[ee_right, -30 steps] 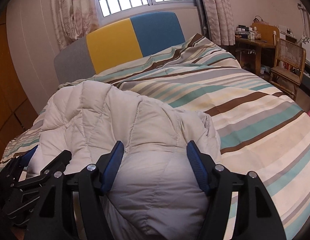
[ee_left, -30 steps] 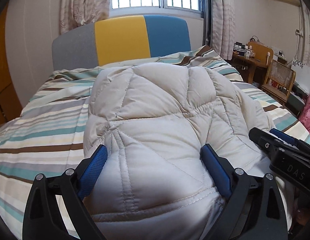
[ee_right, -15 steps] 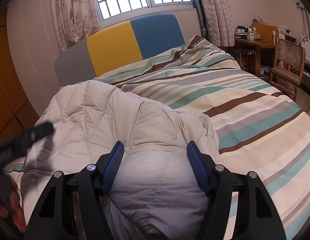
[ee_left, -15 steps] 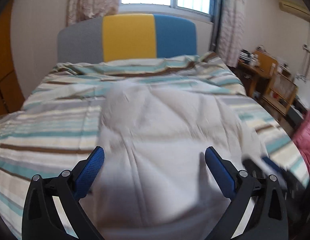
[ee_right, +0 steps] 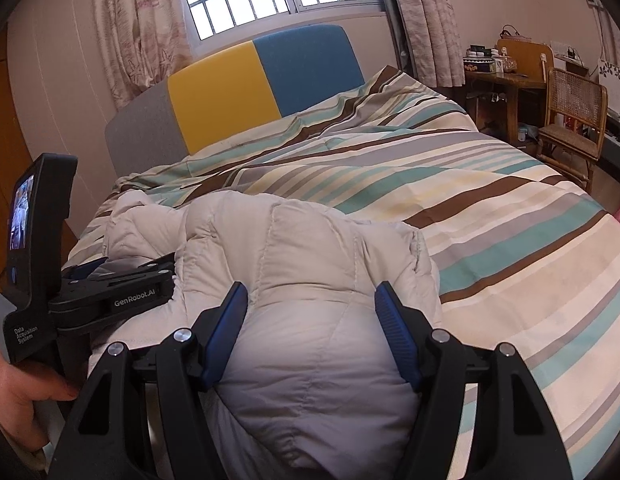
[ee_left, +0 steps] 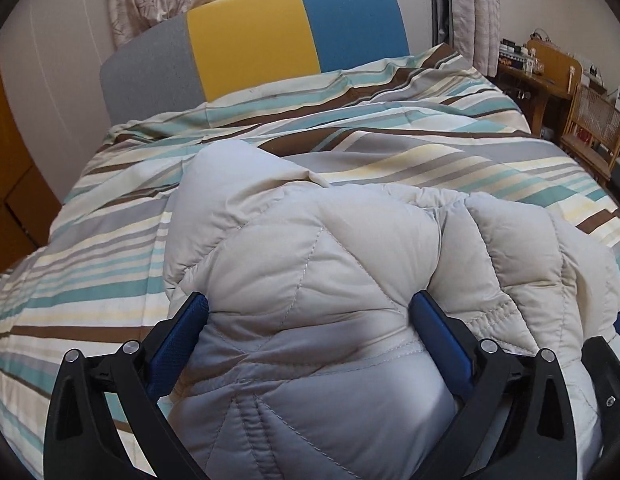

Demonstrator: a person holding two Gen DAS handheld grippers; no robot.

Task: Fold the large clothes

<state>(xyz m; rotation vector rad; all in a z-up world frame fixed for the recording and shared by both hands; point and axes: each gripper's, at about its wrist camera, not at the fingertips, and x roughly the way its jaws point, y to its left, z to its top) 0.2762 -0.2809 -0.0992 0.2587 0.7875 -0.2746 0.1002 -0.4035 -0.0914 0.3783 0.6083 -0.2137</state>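
Observation:
A puffy beige quilted jacket [ee_left: 350,248] lies bunched on the striped bed, at its near side. In the left wrist view my left gripper [ee_left: 308,320] stands open and wide, and a thick fold of the jacket bulges up between its blue pads [ee_left: 182,332]. In the right wrist view my right gripper [ee_right: 310,312] is shut on another bulge of the jacket [ee_right: 306,248], its pads pressing into both sides. The left gripper [ee_right: 122,276] shows at the left of that view, side-on against the jacket, held by a hand [ee_right: 18,392].
The bed carries a striped duvet [ee_right: 490,208] that stretches away to the right and back. Behind it is a grey, yellow and blue headboard [ee_left: 254,36] under a window. A wooden desk [ee_right: 506,80] and cane chair [ee_right: 570,120] stand at the right.
My left gripper lifted off the jacket half a second ago and has come back down over a fold of it. The right gripper kept its hold and barely moved.

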